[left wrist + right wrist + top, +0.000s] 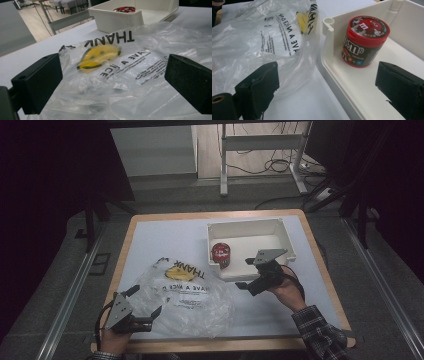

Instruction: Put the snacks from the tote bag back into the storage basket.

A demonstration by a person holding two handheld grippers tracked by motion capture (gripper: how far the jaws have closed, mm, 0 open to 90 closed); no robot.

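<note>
Red candy jar (pixel 220 254) upright in the near-left corner of the white bin (pixel 285 232), lid up, close against the left wall and so reachable only from above or from the open right side. Likely the thing to be lifted out and bagged, judging by the clear plastic bag (pixel 187 297) spread flat on the table (pixel 165 230) just left of the bin, printed face up with its yellow smiley toward the far end, one edge lapping against the bin's outer wall. Right tongs (pixel 251 272) hovering over the bin's near rim, wide open and empty, one jaw outside above the table and the other over the bin floor, the jar (pixel 364 41) just ahead, slightly right of centre between them; probably lined up for a grasp around its body, though needing to shift right first so the near wall stays out of the bite. Left tongs (pixel 148 299) low at the near-left edge of the bag, likewise spread wide and holding nothing, the crinkled film (pixel 120 75) lying between the jaws; seemingly placed to pinch a layer and lift the mouth open for the jar. Thin, slippery plastic, so a shallow pinch likely to slide off.
</note>
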